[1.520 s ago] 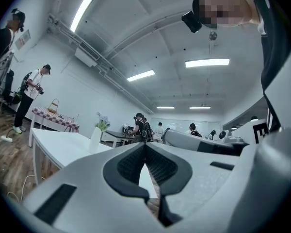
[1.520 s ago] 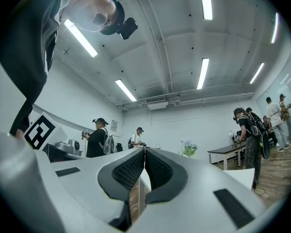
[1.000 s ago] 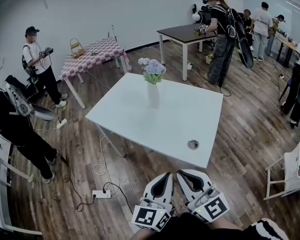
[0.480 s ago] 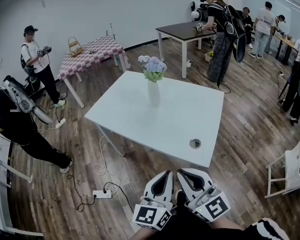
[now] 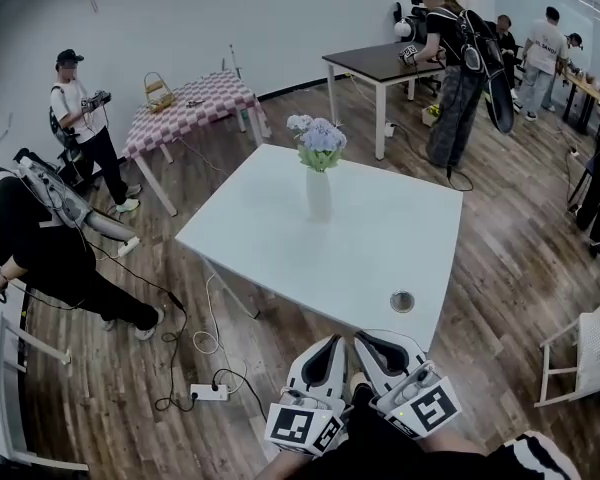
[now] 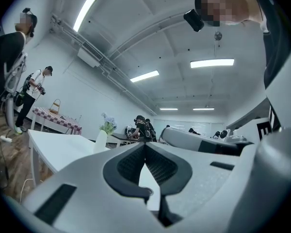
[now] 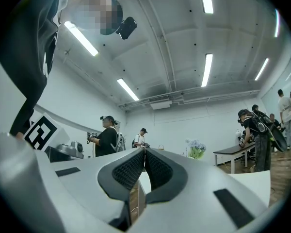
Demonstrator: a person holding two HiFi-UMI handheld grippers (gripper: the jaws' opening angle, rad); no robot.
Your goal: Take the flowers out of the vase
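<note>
While both tools are held low at the near edge of the head view, the white two-jaw left gripper (image 5: 330, 346) and the white two-jaw right gripper (image 5: 368, 340) sit just beside each other, tips toward the table's near corner; each carries its cube with black square markers at the rear.

Left gripper: dark ribbed pads pressed together at the tips in its own view; nothing between them.

Right gripper: likewise clenched, pads meeting; empty.

Bunch of pale blue and white flowers with green leaves (image 5: 320, 140) stands upright in the slim white vase (image 5: 319, 196); vase on the far half of the square white table (image 5: 270, 238), well apart from both grippers; stems in the vase, not yet taken out.

Small round metal-rimmed hole (image 5: 402, 301) in the table top near the right front corner.

Brown wood-plank floor (image 5: 480, 268); white power strip (image 5: 205, 392) with cables lying on it, left of the grippers.

Behind: table with pink checked cloth (image 5: 185, 103) bearing a wicker basket (image 5: 159, 94); dark-topped table with white legs (image 5: 380, 63); several people standing round the room, some wearing gear.
</note>
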